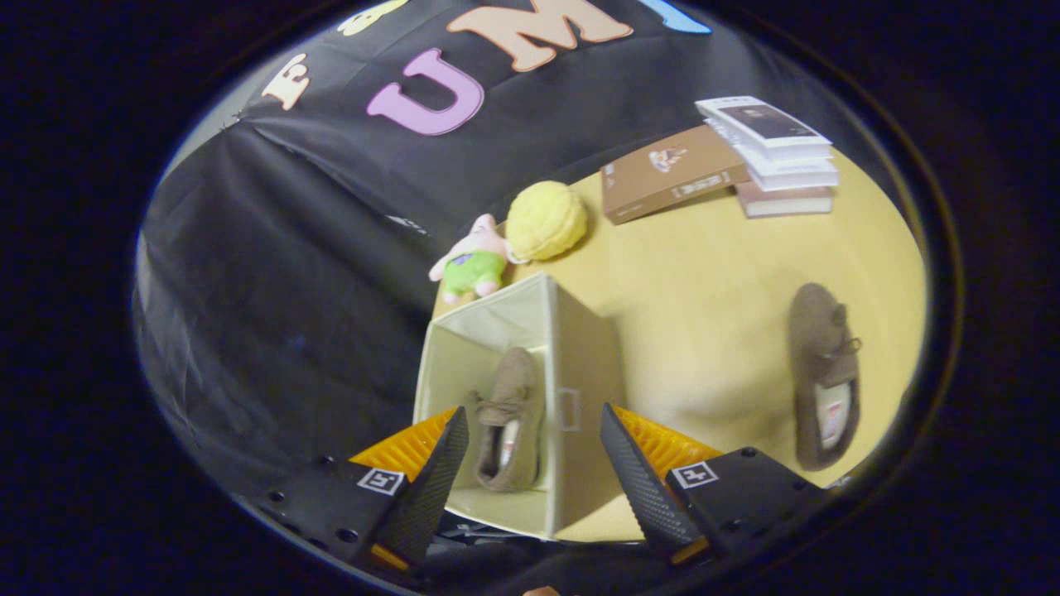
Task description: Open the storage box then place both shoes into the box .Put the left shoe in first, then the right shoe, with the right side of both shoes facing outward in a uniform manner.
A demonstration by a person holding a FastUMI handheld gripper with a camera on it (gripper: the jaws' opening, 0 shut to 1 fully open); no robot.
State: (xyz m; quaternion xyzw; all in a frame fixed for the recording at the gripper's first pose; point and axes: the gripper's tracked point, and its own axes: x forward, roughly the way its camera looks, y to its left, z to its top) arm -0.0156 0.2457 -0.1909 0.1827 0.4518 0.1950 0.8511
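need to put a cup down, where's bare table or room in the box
Bare tabletop runs wide between the storage box and the loose shoe. The box holds one shoe, with floor free beside it. Crowded by the plush toy, yellow ball and books. Gripper open.

Wooden table (704,314) carries storage box (580,364), shoe (822,377), books (778,157), toys (513,236).

A pale yellow wood worktop (704,331) spreads out beyond the hand-held gripper (530,463), lit softly and evenly, with a faint shadow near its middle. Black cloth wall (281,273) hangs in loose folds ahead and off to the left, meeting the worktop's far edge.
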